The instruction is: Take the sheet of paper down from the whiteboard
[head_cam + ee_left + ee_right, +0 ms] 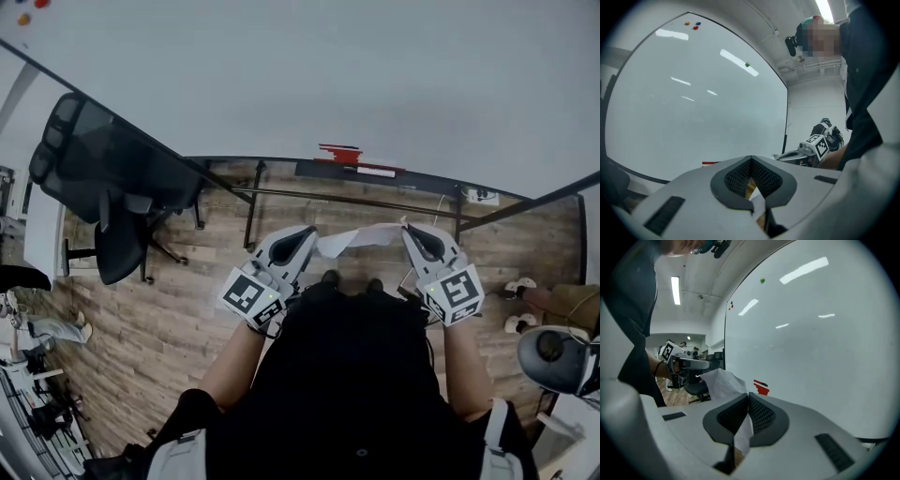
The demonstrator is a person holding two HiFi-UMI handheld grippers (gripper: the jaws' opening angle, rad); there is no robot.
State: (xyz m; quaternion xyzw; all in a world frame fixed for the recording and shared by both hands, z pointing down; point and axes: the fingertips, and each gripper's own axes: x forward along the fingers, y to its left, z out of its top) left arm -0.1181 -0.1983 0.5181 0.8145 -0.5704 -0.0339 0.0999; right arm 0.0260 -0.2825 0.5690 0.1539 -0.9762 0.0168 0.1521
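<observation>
- Board (375, 84) is filling the upper half of the head view, its face blank; wood floor (169, 309) is showing below it.
- Black chair (103, 178) is standing at the left, well apart from both grippers.
- Red item (339, 153) is lying on the board's tray (375, 172). Coloured magnets (693, 25) are sitting near the board's top corner, with a green magnet (747, 64) further along.
- Forearms (230, 366) are reaching forward side by side, and both grippers are pointing toward the board.
- Left gripper (305, 236) is clenching the paper's left end. In the left gripper view a white corner is sitting pinched where the jaws meet.
- Right gripper (412, 234) is clenching the right end. In the right gripper view the sheet is bulging up past the closed jaws, crumpled.
- Paper (361, 239) is hanging off the board and apart from it, between the two grippers and above the person's shoes (352, 279).
- Its long axis is running side to side, roughly parallel with the tray, and the sheet is arching slightly and creasing along the span.
</observation>
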